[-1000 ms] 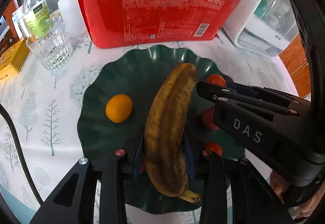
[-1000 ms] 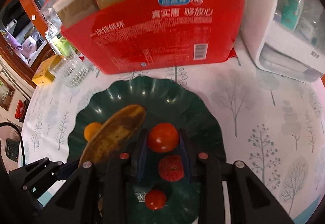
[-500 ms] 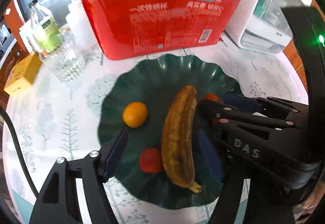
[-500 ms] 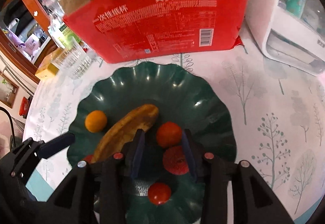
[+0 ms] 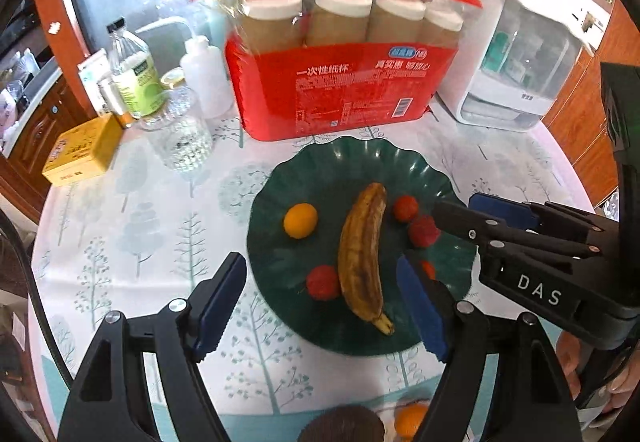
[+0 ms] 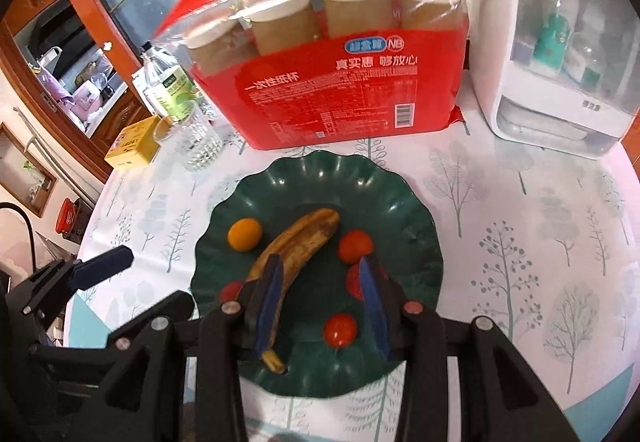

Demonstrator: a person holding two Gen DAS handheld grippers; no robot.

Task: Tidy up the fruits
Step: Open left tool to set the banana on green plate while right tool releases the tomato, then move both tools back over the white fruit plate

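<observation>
On my left feed the big red bag [image 5: 340,89] at the back of the table reads "一次性纸杯", with a blue oval logo beside "NB" and a barcode low on its right; tubes with white caps show through its clear upper half. The other gripper's body carries "DAS" in white. The yellow box [image 5: 80,151] and the green-labelled bottle [image 5: 134,81] bear print too small for me to read. The dark green plate [image 5: 340,161] sits on the tree-patterned cloth [image 5: 140,242], holding the browned banana [image 5: 362,254], a small orange [image 5: 300,220] to its left, and red fruits on both sides, possibly cherry tomatoes. My left gripper [image 5: 320,294] is spread wide and empty above the plate's near edge; the banana's stem half and one red fruit [image 5: 323,282] lie between its blue pads without touching them. My right gripper [image 6: 320,302] is also open and holds nothing: its left pad overlaps the banana [image 6: 304,238] in view, and a red fruit [image 6: 340,329] lies between its fingers.
</observation>
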